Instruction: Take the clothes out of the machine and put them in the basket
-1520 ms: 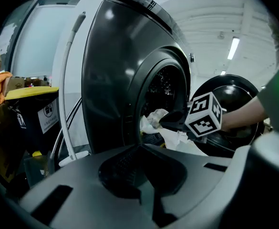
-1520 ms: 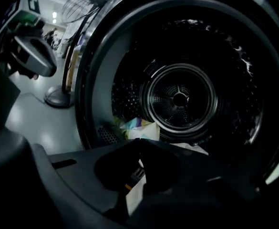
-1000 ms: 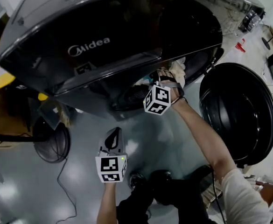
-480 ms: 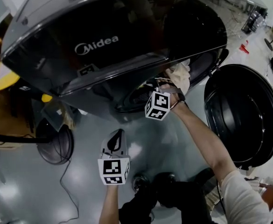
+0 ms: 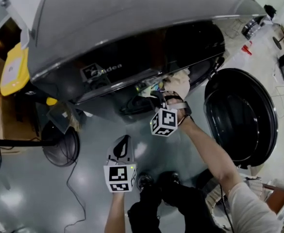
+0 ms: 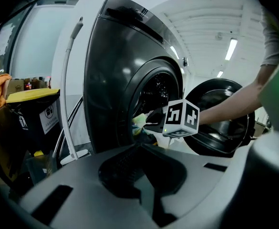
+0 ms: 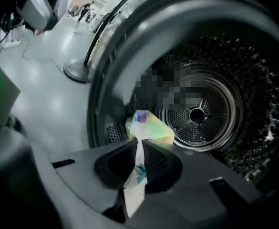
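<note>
Right tongs (image 7: 140, 146) just closed, now clamped on cloth (image 7: 149, 127). Cloth at bottom edge of machine (image 7: 106, 75) mouth: bunch pokes past tips, tail runs back between them. Left tongs (image 6: 139, 146) together, empty, farther from mouth. Next, likely: pull straight back from mouth.

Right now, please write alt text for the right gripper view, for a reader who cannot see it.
The right gripper, whose jaws have just been closing, pinches a pale, multicoloured cloth at the mouth of the washing machine's perforated drum. Grey floor shows at left.
</note>
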Motion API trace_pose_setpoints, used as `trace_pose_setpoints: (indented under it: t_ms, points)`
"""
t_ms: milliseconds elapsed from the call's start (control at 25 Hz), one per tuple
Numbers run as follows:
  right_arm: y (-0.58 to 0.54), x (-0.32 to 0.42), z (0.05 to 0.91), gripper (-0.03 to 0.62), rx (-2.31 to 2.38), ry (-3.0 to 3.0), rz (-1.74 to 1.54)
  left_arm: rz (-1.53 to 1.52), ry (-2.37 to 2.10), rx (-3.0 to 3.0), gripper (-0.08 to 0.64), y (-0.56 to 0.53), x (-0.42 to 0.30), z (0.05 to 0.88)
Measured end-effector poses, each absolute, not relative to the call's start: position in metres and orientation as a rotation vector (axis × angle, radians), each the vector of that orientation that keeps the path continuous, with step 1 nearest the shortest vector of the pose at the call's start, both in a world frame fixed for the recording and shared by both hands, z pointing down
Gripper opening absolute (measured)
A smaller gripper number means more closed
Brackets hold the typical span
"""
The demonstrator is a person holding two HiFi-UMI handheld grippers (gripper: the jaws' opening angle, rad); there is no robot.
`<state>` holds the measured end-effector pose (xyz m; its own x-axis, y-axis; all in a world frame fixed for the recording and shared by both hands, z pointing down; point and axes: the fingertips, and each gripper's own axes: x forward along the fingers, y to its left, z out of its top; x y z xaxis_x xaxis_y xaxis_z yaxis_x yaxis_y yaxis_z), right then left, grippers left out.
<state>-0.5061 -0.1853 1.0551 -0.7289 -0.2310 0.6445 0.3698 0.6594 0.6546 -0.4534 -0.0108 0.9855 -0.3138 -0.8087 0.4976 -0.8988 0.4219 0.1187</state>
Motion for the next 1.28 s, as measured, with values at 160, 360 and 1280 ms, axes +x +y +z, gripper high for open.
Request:
trace_pose_setpoints:
  t_ms: [160, 360, 1280]
  points:
    - [-0.156, -0.483, 1.02, 0.04, -0.134, -2.172, -1.011, 0.239, -2.172, 1.451, 0.017, -0.012, -0.442, 0.941]
    - [-0.126, -0.447, 0.976, 0.04, -0.175, -2.17, -0.928, 0.215, -2.143, 1.437, 0.017, -0.01, -0.43, 0.881]
    - [-0.1, -0.336, 0.687, 0.037, 0.011, -2.402, -0.617, 0.185, -2.209, 1.439, 0.017, -0.039, -0.385, 0.63]
